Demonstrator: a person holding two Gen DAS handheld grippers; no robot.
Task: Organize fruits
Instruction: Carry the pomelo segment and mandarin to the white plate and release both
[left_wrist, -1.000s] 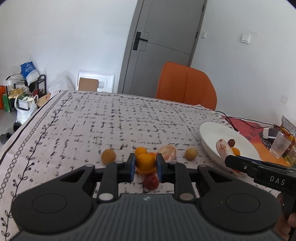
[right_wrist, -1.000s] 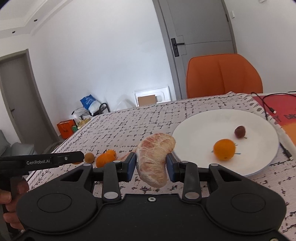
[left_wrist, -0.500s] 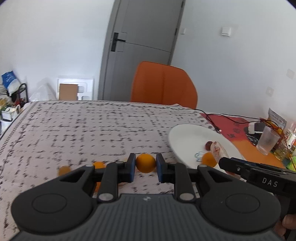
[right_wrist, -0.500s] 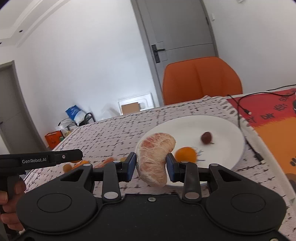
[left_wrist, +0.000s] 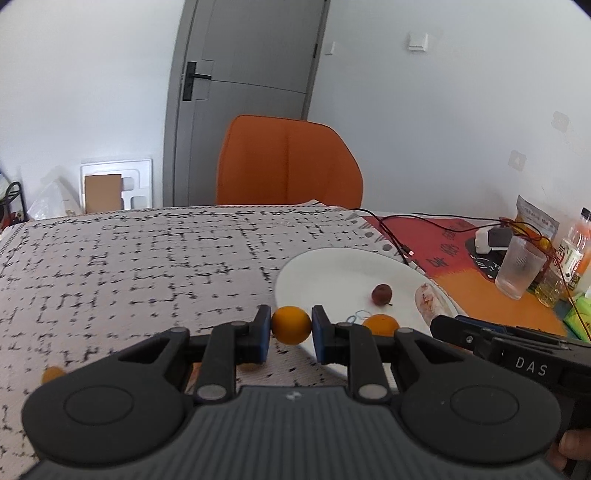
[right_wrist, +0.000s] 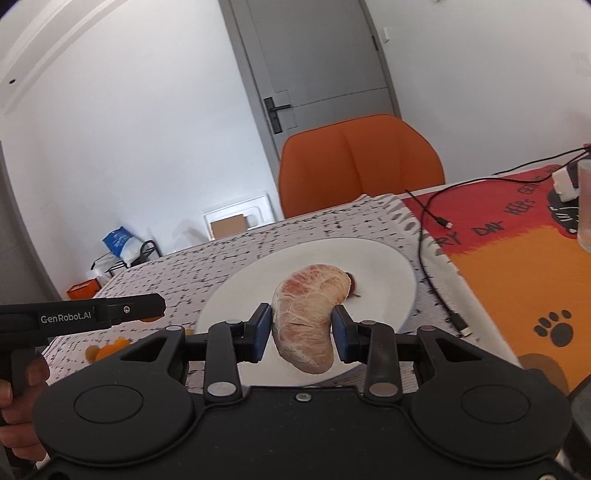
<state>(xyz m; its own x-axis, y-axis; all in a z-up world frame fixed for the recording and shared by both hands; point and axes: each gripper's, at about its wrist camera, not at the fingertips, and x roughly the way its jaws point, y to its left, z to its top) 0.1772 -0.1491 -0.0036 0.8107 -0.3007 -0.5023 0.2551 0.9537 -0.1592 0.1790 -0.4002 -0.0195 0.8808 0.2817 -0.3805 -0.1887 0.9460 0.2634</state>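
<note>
Small orange pinched in left tool, at white plate's near rim. Peeled citrus segment clamped in right tool, over plate. On plate: another orange, dark red fruit. Patterned counter underneath.

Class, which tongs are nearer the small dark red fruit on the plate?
Right. The right tongs hang over the plate just before the dark red fruit; the left tongs reach only its near rim.
</note>
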